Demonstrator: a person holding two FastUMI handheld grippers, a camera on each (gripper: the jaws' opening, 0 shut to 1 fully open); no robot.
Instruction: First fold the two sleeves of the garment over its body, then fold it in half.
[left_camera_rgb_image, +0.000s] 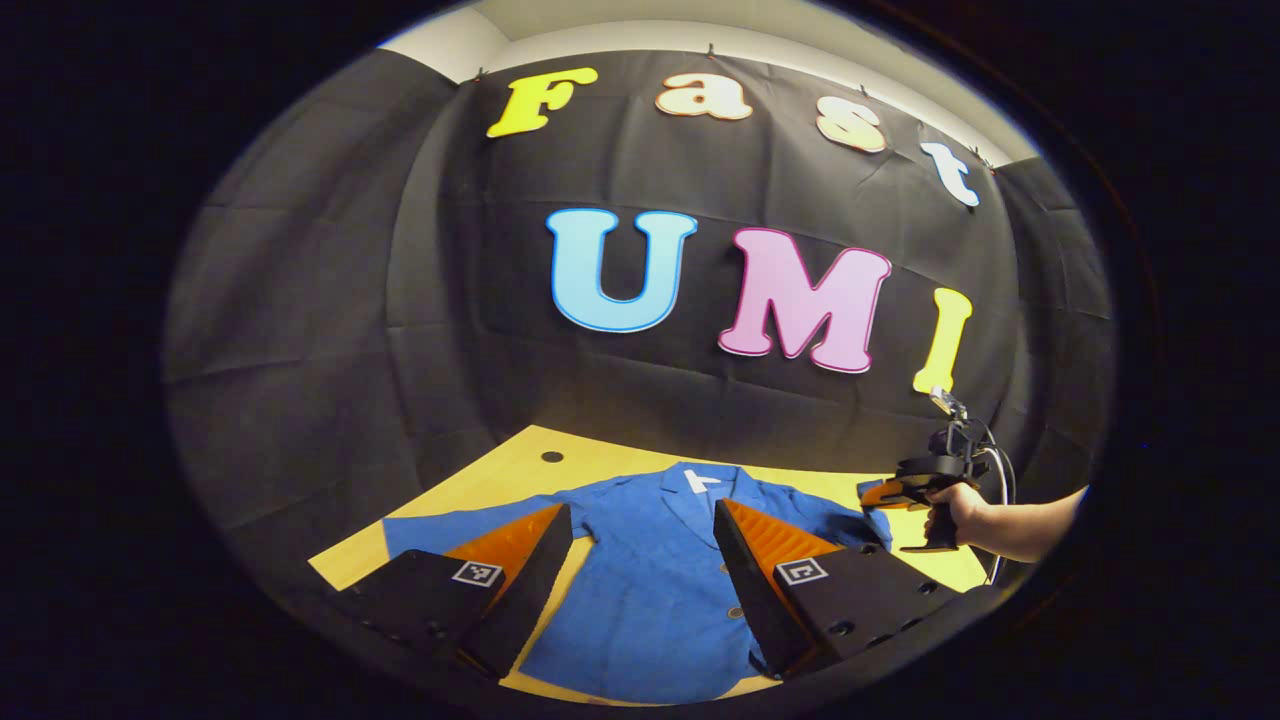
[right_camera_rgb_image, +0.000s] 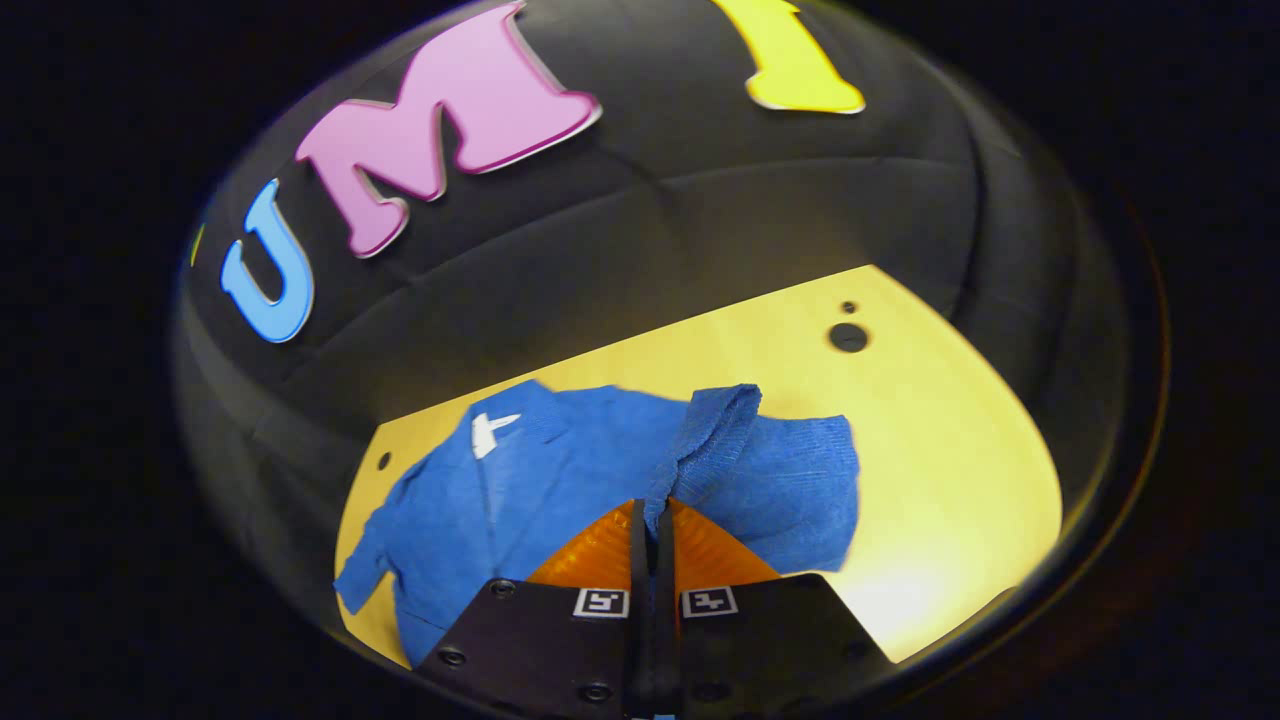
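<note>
While the right gripper's (right_camera_rgb_image: 652, 520) fingers pinch the jacket's (right_camera_rgb_image: 560, 470) sleeve (right_camera_rgb_image: 705, 425), it could slip free; left gripper (left_camera_rgb_image: 640, 560) hangs wide open.

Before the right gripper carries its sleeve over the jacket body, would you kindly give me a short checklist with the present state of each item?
1. Right gripper shut on the right sleeve: ok, both fingers press the blue cloth lifted between them.
2. Sleeve free of the table: ok at the pinched cuff; the rest of it cannot tell.
3. Jacket body lying flat, front up: ok, collar toward the wall.
4. Left gripper out of the fold path: not ok, it hangs open over the body.
5. Left sleeve already folded: not ok, it lies spread to the side.
6. Grip depth enough for the carry: cannot tell.
</note>
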